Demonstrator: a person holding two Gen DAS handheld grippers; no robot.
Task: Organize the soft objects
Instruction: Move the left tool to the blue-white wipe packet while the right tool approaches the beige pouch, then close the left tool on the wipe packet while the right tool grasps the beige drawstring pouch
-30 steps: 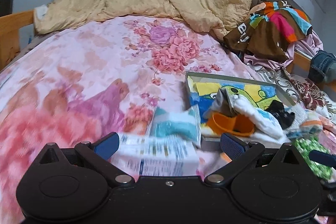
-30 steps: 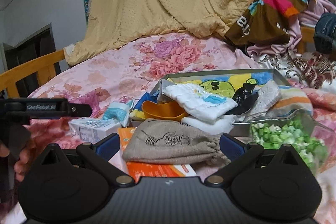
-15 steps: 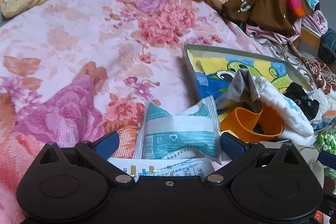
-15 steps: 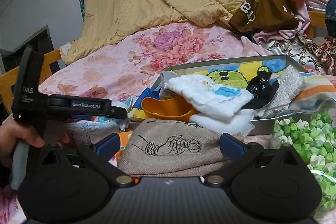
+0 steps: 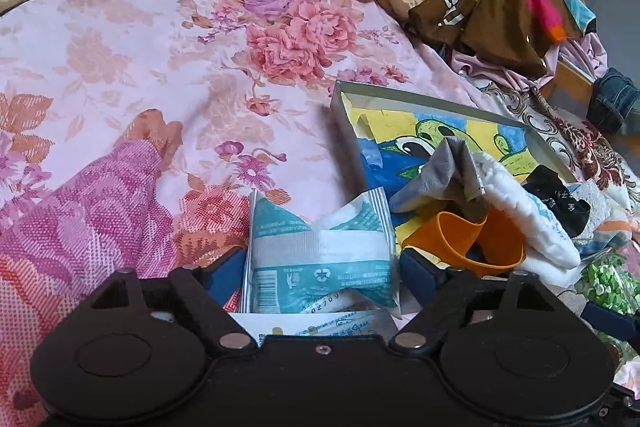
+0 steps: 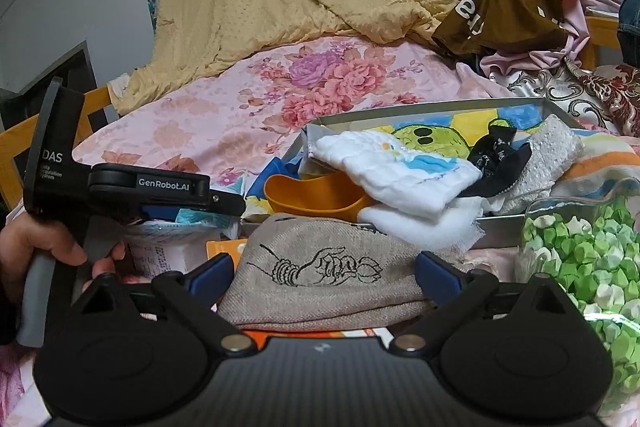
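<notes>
Left tool [image 5: 320, 267] spread wide astride teal tissue pack [image 5: 320, 251] on the bed beside the tray [image 5: 340, 95], not yet gripped; pack judged light, squashy, film slippery: pinch mid-body; right tool [image 6: 324, 275] likewise released around beige pouch [image 6: 320, 267].

Both rigs are matte black with blue fingertip pads [image 5: 224, 273] and silver pivot screws — left tool [image 6: 132, 187] has "GenRobot.AI" in white, grey handle, bare-skinned hand [image 6: 44, 247].
</notes>
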